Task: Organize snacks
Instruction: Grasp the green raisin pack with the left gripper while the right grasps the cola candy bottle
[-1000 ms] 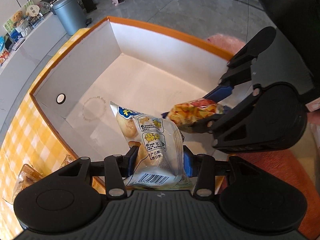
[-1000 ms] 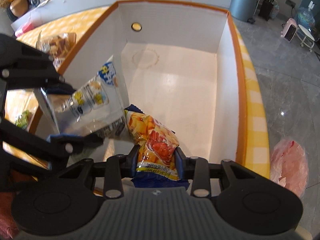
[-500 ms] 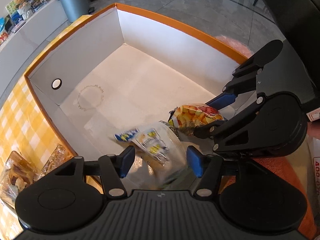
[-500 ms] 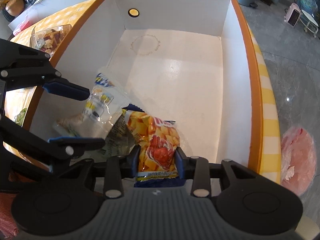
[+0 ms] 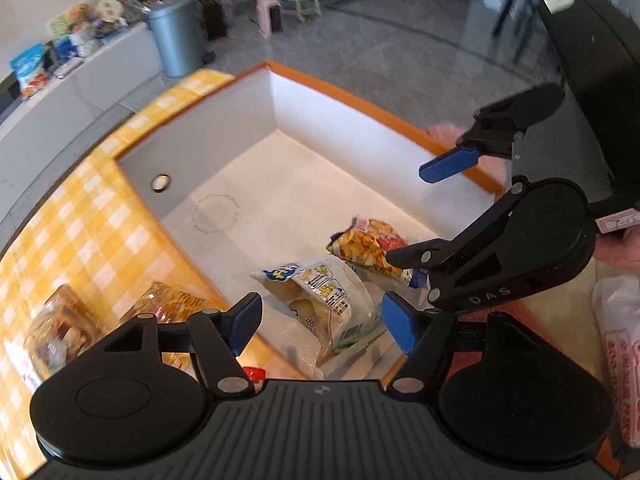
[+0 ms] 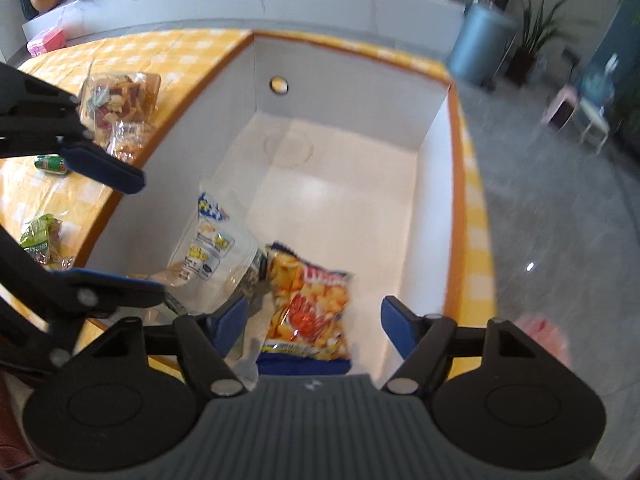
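Both hand-held grippers, left (image 5: 320, 322) and right (image 6: 312, 322), are opening wide with nothing gripped, since the clear bun packet (image 5: 324, 300) and orange chip bag (image 6: 308, 308) already lie inside the white box (image 6: 360, 92)

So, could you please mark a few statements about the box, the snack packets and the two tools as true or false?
1. The clear bread packet lies inside the white box. True.
2. The orange chips packet is clamped in the right tool. False: its jaws are opening and the packet lies loose on the box floor.
3. Other snacks remain on the yellow checked cloth outside the box. True.
4. The left tool grips the bread packet. False: its jaws are opening, clear of it.
5. The box has a lid on. False: it is open-topped.
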Demonstrator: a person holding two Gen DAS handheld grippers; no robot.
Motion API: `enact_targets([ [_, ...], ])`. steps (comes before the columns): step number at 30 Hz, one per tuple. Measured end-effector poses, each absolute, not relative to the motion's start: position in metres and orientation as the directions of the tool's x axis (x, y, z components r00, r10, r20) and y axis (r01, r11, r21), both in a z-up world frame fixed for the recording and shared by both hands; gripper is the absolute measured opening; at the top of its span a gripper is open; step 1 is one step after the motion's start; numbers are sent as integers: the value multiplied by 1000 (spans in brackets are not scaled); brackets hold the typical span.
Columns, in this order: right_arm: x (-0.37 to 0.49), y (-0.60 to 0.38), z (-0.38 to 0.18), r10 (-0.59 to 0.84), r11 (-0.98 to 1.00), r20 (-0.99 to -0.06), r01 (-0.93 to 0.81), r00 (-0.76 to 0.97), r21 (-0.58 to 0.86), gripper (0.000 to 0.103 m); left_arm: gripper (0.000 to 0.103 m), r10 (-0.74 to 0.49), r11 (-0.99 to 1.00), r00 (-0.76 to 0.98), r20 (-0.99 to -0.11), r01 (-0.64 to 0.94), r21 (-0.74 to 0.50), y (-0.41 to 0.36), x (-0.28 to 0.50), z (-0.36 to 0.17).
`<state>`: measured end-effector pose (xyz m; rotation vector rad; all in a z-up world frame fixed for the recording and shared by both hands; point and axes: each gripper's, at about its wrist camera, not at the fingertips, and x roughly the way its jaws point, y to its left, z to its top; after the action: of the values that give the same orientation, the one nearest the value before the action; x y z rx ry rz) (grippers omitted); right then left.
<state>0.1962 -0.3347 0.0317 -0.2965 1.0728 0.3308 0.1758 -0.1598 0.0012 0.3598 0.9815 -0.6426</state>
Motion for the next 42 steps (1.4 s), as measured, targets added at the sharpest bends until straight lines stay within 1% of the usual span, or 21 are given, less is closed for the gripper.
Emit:
enact_targets([
  [6,179,-323,57,96,931,-819,-342,565,-126,72,81,-388,827,541,-746,561,-23,-124,146,24],
  [9,161,-310,68,95,938,-747,-310,659,-154,72,81,-383,863,612,-692,503,-32,-103,131,30],
  [13,134,-287,79,104,949,-633,-266,767,-166,73,81,-334,907,700,-631,420,-15,-77,109,30],
  [15,120,-274,81,121,957,-585,-251,802,-146,73,81,-294,932,732,-615,361,-16,-62,100,28],
  [18,101,-251,76,134,963,-528,-236,838,-131,73,81,-257,958,755,-603,280,-59,-38,88,22],
  [22,79,-223,67,161,965,-478,-239,864,-107,73,81,-223,974,771,-597,197,-109,-9,77,15],
  [26,67,-202,54,188,968,-479,-245,858,-59,73,81,-209,978,776,-595,168,-123,7,69,9],
  [31,58,-188,33,191,971,-525,-237,829,-21,71,81,-214,977,771,-600,183,-113,24,57,-4],
  [33,52,-184,25,192,972,-539,-233,820,-9,65,81,-215,976,761,-611,187,-111,29,51,-13],
  [34,49,-183,22,192,972,-545,-234,816,-9,63,81,-217,976,755,-619,189,-112,31,49,-18],
  [36,43,-179,14,191,970,-560,-242,806,-18,54,81,-222,974,741,-634,198,-110,32,48,-26],
  [40,34,-172,-3,196,961,-598,-273,777,-40,51,81,-224,969,716,-661,237,-71,30,44,-44],
  [42,37,-170,-11,197,961,-632,-274,749,-26,47,81,-204,975,700,-685,205,-80,32,49,-51],
])
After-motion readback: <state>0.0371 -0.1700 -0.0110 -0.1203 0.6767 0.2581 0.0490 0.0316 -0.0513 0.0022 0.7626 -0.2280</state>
